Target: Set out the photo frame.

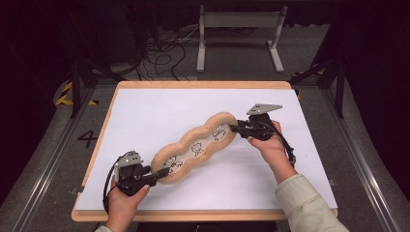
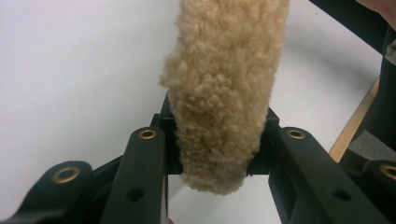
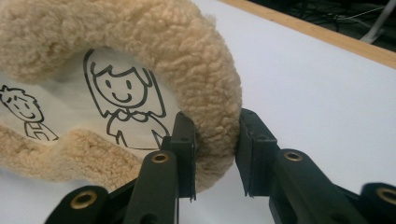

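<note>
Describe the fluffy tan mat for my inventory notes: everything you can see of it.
The mat is long, with a wavy, lobed outline: a thick tan fleece rim around a cream centre printed with black line-drawn cartoon figures. It lies diagonally on the white table. The left tongs clamp its near end, the right tongs its far end, pads pressing into the rim, which looks soft.

Tan fleece-rimmed cushion w/ cartoon figures (image 3: 116, 93): far end cut off at right gripper view's left edge. In high view, drawings too small to read; person's forearms cropped at bottom.
</note>
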Demonstrator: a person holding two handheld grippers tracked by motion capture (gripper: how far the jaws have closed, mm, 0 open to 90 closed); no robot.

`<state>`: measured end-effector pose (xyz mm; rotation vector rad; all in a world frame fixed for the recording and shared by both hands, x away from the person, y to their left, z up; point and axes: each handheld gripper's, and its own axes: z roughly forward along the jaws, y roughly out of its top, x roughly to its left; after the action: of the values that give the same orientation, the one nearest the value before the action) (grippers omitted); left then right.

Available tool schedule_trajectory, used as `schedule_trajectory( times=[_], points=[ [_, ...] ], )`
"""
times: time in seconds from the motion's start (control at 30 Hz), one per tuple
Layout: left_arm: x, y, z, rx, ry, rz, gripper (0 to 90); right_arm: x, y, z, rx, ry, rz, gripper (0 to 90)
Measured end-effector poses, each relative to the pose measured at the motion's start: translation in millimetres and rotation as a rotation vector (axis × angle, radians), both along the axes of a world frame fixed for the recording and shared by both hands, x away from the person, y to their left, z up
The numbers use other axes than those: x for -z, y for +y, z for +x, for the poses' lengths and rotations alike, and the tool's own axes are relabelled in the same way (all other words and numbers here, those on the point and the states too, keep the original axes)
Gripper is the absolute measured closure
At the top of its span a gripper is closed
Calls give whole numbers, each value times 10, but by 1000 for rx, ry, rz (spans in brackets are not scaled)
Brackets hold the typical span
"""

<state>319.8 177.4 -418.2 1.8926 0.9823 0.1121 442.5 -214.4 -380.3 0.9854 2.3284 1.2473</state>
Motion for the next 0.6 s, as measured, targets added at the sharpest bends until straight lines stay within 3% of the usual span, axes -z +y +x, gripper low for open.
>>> schedule_trajectory(
  times=[0.33, 0.47, 0.6],
  points=[
    [-81, -165, 179, 24, -43, 36, 670, 67, -319, -321, 108, -25, 48, 697],
    [-93, -207, 236, 23, -60, 62, 669, 63, -395, -391, 122, -43, 54, 694],
    [-92, -220, 310, 24, -51, 58, 668, 73, -456, -491, 136, -58, 53, 687]
  ],
)
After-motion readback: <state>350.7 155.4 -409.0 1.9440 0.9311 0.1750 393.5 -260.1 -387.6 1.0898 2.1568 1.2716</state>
